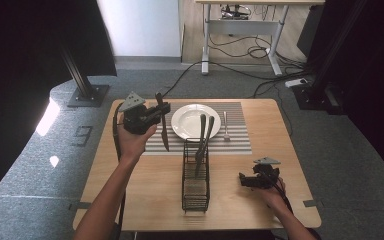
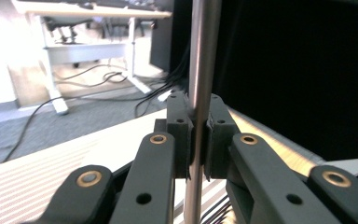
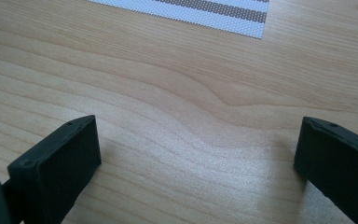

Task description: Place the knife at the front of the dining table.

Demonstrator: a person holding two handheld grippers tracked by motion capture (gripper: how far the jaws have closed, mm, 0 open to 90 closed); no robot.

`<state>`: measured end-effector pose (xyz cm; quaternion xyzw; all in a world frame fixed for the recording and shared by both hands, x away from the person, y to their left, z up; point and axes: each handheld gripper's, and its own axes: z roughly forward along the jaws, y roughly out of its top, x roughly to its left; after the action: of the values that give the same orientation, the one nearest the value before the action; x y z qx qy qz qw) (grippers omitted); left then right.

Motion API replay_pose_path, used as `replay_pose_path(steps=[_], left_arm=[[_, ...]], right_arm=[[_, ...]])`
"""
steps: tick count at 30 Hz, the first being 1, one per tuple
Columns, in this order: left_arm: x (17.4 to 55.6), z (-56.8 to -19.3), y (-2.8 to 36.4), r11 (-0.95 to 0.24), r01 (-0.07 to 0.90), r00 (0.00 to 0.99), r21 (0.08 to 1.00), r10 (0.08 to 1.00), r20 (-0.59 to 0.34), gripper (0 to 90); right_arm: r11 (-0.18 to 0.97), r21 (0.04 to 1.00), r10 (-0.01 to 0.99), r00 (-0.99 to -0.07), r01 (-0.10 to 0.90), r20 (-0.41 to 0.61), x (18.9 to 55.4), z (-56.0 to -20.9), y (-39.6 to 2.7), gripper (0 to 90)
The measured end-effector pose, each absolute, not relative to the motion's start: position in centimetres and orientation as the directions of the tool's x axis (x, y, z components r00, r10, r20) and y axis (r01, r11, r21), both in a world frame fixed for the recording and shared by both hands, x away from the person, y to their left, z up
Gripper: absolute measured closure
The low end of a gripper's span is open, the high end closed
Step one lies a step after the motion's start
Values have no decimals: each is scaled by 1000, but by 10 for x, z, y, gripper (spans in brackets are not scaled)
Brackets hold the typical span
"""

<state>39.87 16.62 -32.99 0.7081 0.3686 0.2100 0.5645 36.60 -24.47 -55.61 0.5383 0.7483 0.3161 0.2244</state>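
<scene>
My left gripper (image 1: 161, 108) is raised over the left end of the striped placemat (image 1: 237, 142), shut on a metal knife (image 1: 164, 132) that hangs blade-down from its jaws. The left gripper view has the knife's shaft (image 2: 204, 56) running upright through the left gripper (image 2: 196, 135), both pads pressed against it. My right gripper (image 1: 243, 179) rests low on the wooden table (image 1: 145, 195) at the right, pointing left. The right gripper (image 3: 191, 140) stands open, with bare wood between its jaws.
A white plate (image 1: 189, 116) lies on the placemat with a fork (image 1: 225, 126) to its right. A black wire cutlery basket (image 1: 195, 187) stands at the table's middle front, two utensils (image 1: 204, 137) leaning in it. Placemat corner (image 3: 242, 25) lies ahead of the right gripper.
</scene>
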Motion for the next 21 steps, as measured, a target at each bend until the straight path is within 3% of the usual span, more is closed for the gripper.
replay_pose_path(steps=[21], left_arm=[[425,-391,195,-128,450,528,884,836,-148,832]], right_arm=[[217,716,948,-317,663,5,366,-556,-244,0]])
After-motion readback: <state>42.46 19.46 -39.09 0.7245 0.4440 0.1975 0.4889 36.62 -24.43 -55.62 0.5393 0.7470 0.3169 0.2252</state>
